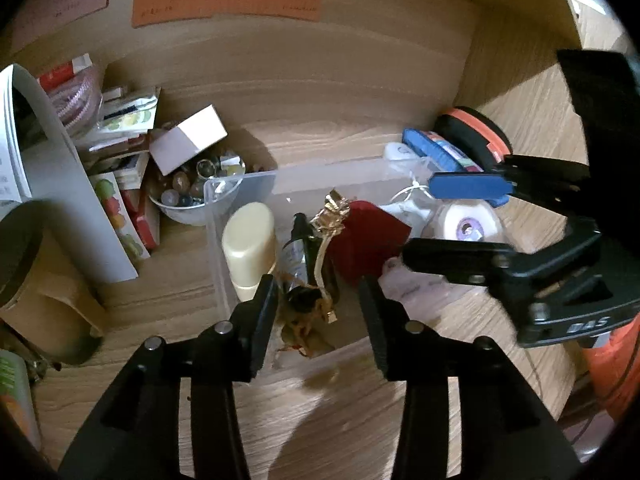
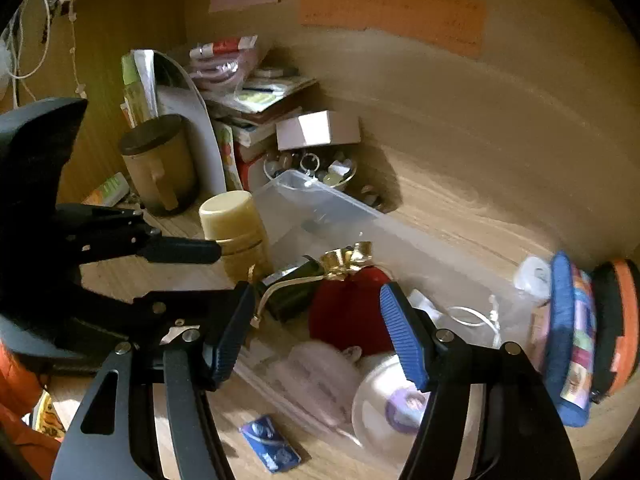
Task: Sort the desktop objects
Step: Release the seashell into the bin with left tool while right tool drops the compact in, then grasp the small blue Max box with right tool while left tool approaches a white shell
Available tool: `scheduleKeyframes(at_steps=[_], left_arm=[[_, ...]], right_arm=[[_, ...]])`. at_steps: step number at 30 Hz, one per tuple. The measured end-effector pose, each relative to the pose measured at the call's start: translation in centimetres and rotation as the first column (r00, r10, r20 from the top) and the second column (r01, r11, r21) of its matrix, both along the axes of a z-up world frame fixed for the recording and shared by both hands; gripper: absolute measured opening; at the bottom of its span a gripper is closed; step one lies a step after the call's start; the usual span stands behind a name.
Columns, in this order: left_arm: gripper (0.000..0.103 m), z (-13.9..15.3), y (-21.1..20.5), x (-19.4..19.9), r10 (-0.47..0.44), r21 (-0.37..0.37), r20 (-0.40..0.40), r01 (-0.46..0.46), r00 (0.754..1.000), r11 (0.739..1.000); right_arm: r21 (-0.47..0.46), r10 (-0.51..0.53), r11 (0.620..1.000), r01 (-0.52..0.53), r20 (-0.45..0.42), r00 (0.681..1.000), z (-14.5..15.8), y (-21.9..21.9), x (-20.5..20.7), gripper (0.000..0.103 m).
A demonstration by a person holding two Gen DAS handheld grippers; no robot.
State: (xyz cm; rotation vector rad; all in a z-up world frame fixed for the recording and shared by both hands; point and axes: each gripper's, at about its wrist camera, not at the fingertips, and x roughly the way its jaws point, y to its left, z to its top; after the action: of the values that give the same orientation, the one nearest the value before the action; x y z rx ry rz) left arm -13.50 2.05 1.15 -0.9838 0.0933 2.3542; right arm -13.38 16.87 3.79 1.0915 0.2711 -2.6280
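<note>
Jaws of the left gripper (image 1: 318, 300) stand apart over a clear plastic bin (image 1: 240, 200) on the wooden desk (image 1: 340, 420), a dark gold-ribboned bottle (image 1: 300, 256) lying between them, unpressed. Right wrist view: the right gripper (image 2: 320, 328) hangs open and empty above the red pouch (image 2: 344, 312) in that bin.
</note>
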Motion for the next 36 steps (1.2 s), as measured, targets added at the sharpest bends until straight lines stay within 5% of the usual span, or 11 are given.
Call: scheduleKeyframes(at_steps=[8,16,20,27,36], left_arm=[[0.063,1.0,0.6,2.8,-0.019,-0.019,-0.056,0.018,0.998,1.0],[0.074,-0.6,2.0,6.8,-0.052,-0.102,-0.049,0.047,0.997,0.994],[0.074,-2.4,3.0,8.2,-0.058,-0.149,-0.016,0.055,0.998,0.987],[0.057,-4.8,4.2,9.6,-0.087,-0.202,0.044,0.094,0.995,0.975],[0.047,-6.2,4.5,9.8,-0.099,-0.22,0.094,0.117,0.991,0.968]], right_arm=[[-0.021,-0.041,0.999,0.04,-0.073,0.996,1.9,2.1,5.9,0.062],[-0.049,-0.065,0.997,0.064,-0.024,0.998,-0.7,3.6,9.2,0.062],[-0.087,-0.054,0.995,0.055,0.012,0.998,-2.3,4.1,9.9,0.062],[-0.089,-0.018,0.996,0.025,0.075,0.997,-5.2,4.2,9.8,0.06],[-0.052,0.059,0.997,-0.052,0.128,0.99,-8.1,2.7,8.2,0.048]])
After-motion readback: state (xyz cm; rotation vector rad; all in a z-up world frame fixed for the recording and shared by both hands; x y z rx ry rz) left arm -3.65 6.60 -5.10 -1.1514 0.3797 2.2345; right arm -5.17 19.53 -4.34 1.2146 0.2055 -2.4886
